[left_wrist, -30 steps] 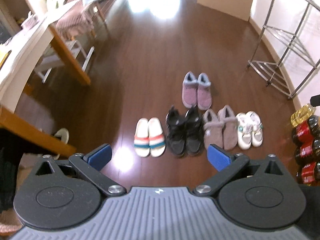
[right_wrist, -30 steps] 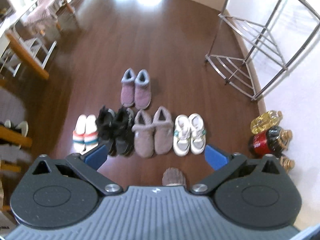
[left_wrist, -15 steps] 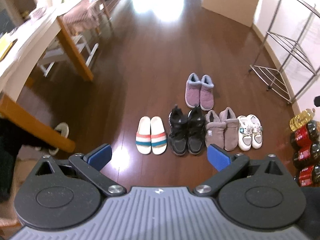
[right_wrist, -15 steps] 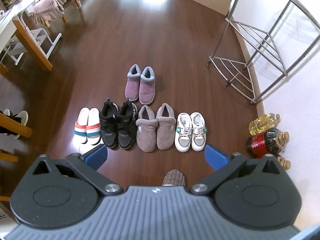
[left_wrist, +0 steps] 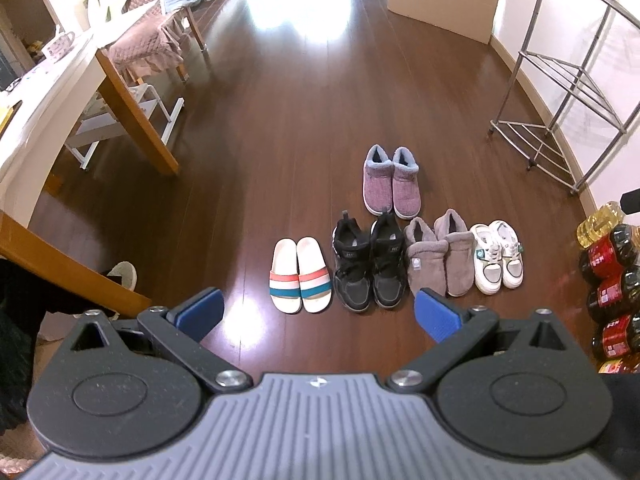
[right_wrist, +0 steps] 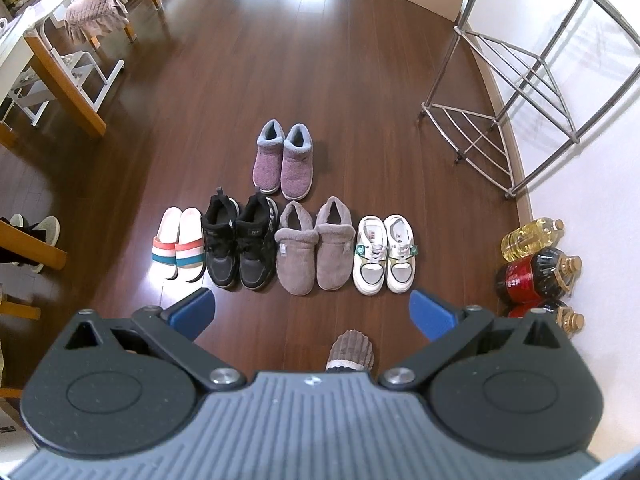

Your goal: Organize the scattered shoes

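Four pairs stand in a row on the dark wood floor: striped white slides (left_wrist: 300, 276) (right_wrist: 179, 244), black sneakers (left_wrist: 368, 260) (right_wrist: 239, 242), grey-brown fleece slippers (left_wrist: 438, 258) (right_wrist: 316, 252) and white sneakers (left_wrist: 497, 256) (right_wrist: 385, 254). A purple pair of fleece slippers (left_wrist: 391, 181) (right_wrist: 283, 162) sits behind the row. My left gripper (left_wrist: 320, 314) hangs open high above the floor, nothing between its blue pads. My right gripper (right_wrist: 312, 314) is open too, empty, above the row's near side.
A metal corner rack (right_wrist: 508, 76) (left_wrist: 560, 80) stands at the right wall. Oil and red drink bottles (right_wrist: 534, 264) (left_wrist: 610, 264) line the right edge. A wooden table leg (left_wrist: 136, 116) and chairs are at left. A person's slippered foot (right_wrist: 352, 350) is below the right gripper.
Both grippers have risen and pulled back, so the shoes look smaller and more of the room shows. The shoes have not moved; both grippers stay open.
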Action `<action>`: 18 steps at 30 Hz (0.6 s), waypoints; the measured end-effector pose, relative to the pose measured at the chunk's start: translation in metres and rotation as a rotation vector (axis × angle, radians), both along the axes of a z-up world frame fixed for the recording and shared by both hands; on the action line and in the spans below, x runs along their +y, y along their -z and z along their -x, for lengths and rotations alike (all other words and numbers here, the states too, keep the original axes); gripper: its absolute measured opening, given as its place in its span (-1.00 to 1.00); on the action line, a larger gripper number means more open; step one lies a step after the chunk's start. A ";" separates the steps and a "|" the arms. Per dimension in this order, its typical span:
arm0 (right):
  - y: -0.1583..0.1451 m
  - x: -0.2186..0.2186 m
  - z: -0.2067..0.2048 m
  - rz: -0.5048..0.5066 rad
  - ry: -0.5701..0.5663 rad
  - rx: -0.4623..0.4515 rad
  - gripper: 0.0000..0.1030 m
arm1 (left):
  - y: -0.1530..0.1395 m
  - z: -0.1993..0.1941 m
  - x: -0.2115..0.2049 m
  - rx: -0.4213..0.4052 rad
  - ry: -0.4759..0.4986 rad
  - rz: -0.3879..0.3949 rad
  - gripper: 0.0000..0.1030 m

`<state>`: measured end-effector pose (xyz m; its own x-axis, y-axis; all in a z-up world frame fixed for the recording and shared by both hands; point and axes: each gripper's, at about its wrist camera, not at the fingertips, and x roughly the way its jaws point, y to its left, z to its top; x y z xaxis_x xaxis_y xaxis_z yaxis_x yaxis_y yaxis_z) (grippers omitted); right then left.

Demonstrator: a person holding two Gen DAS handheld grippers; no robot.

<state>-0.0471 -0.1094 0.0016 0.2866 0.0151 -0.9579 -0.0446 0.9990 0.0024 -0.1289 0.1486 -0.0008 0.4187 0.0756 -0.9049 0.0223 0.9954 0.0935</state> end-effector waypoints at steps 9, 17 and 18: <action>0.000 0.002 -0.003 -0.004 -0.011 0.012 0.99 | -0.001 -0.005 -0.006 -0.003 0.011 -0.001 0.99; 0.002 0.001 -0.004 -0.012 -0.006 0.023 0.99 | 0.001 -0.006 -0.008 -0.004 0.014 0.004 0.99; 0.003 0.001 -0.004 -0.012 -0.006 0.024 0.99 | 0.002 -0.006 -0.009 -0.005 0.015 0.006 0.99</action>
<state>-0.0431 -0.1089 -0.0013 0.2633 0.0282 -0.9643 -0.0502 0.9986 0.0155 -0.1228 0.1396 -0.0024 0.4240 0.0637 -0.9034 0.0370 0.9955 0.0876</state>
